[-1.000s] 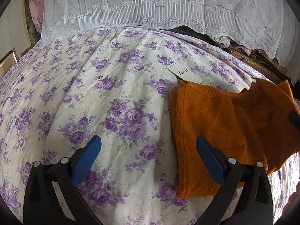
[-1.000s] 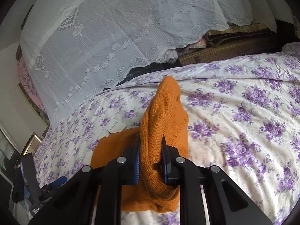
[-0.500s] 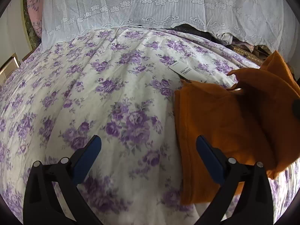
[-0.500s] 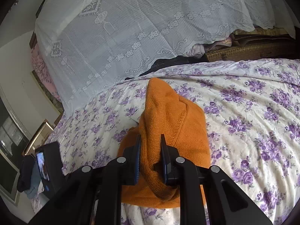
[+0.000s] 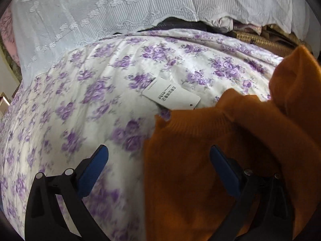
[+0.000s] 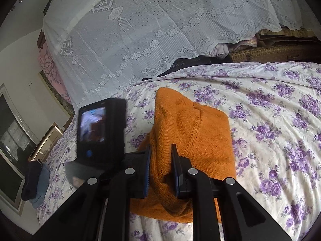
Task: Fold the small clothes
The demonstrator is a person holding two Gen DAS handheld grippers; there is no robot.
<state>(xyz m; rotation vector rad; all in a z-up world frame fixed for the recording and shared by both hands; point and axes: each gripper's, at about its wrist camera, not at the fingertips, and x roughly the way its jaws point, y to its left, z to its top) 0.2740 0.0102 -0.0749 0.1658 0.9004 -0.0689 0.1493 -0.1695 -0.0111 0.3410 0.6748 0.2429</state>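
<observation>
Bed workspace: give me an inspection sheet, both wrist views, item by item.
Surface: bedspread, white with purple flowers, rumpled.
Job's things: orange sweater on the bedspread, one part lifted; white tag beside its collar.
Clutter: dark and blue cloths at the bed's edge.
Grippers: left tongs open, over the sweater's edge; right tongs shut on a sweater fold.
Cables: nothing seen.
Surroundings: lace cover over a pile; woven case behind.
</observation>
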